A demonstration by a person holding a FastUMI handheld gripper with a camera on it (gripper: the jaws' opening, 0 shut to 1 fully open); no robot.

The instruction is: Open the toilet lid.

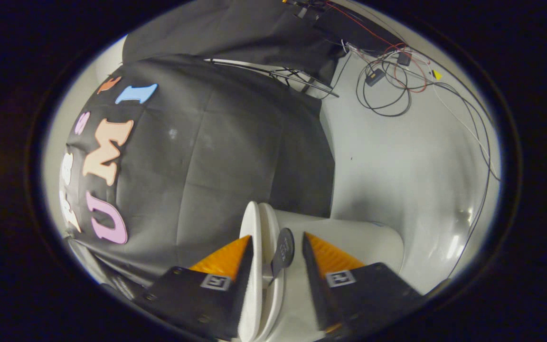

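The view is rolled sideways. The white toilet lid (253, 223) shows edge-on, lying against the white seat (269, 223), with the bowl body (368, 242) beyond the right finger. A dark round tab (284, 248) sticks out from the rim edge between my fingers. My gripper (276, 236) is open around the rim. The lid's edge lies along the inner face of the left finger (228, 259). The right finger (323, 254) stands apart from the tab, with a gap between them.
The booth's black cloth wall (216, 156) hangs behind the toilet. Loose black, red and white cables (387, 85) lie on the pale surface (406, 166) beside the bowl. Thin metal rods (283, 73) run along the cloth's far edge.
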